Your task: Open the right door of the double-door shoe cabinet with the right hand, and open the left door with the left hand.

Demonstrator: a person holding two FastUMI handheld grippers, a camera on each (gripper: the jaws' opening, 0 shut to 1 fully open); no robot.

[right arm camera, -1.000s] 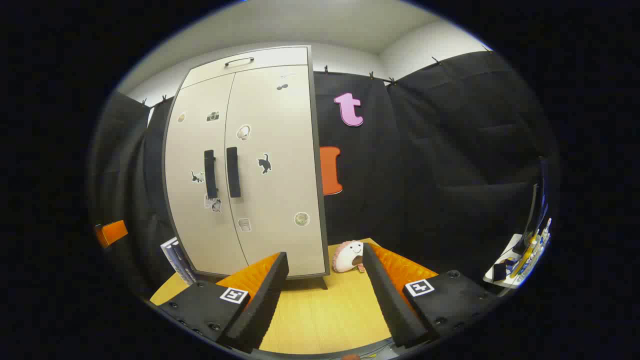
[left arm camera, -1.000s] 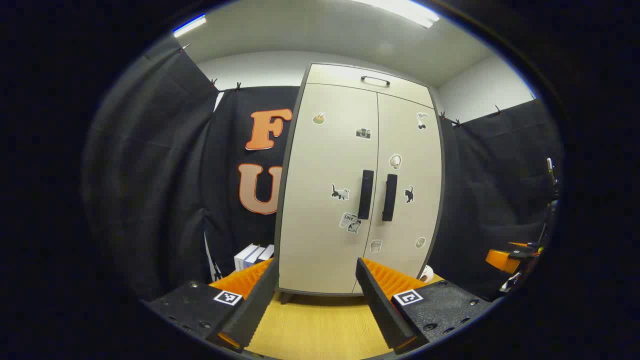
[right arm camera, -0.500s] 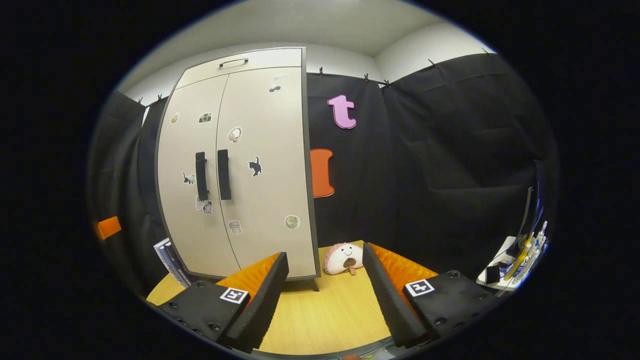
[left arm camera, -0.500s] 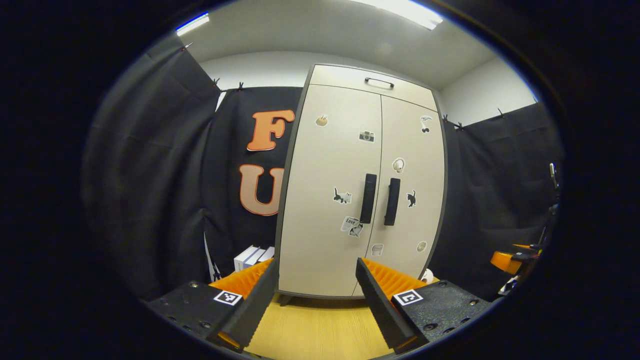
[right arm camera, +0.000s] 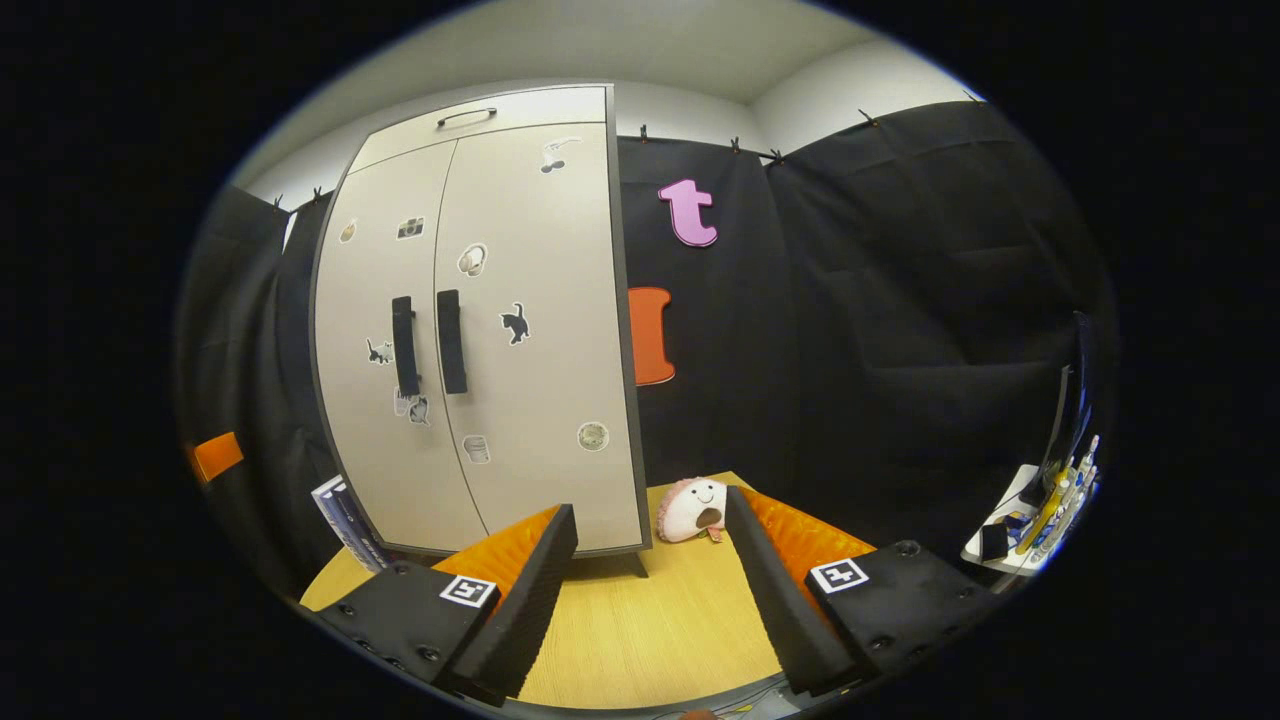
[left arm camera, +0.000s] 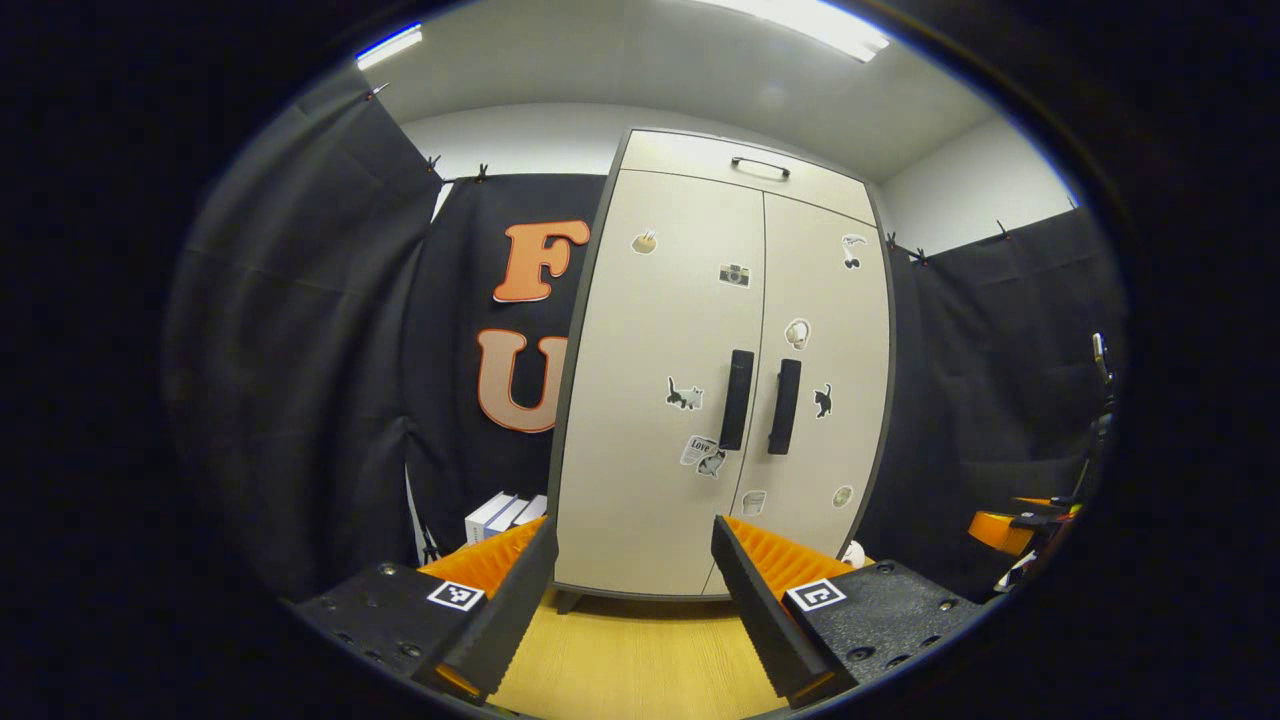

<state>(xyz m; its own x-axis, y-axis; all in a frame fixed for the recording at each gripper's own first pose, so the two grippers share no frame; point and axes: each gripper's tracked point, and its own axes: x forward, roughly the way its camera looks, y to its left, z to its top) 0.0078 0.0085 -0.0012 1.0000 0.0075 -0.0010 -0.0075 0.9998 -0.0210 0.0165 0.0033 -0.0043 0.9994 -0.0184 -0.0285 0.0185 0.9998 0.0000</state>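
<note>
Apparently both cabinet doors (left arm camera: 660, 380) are closed; each gripper (right arm camera: 650, 600) gapes, apart.

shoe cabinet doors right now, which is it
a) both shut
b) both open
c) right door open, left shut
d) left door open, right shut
a) In the left gripper view the left door and right door of the shoe cabinet lie flush, meeting along one straight seam, with the two dark handles side by side and neither gripper touching them.
</note>
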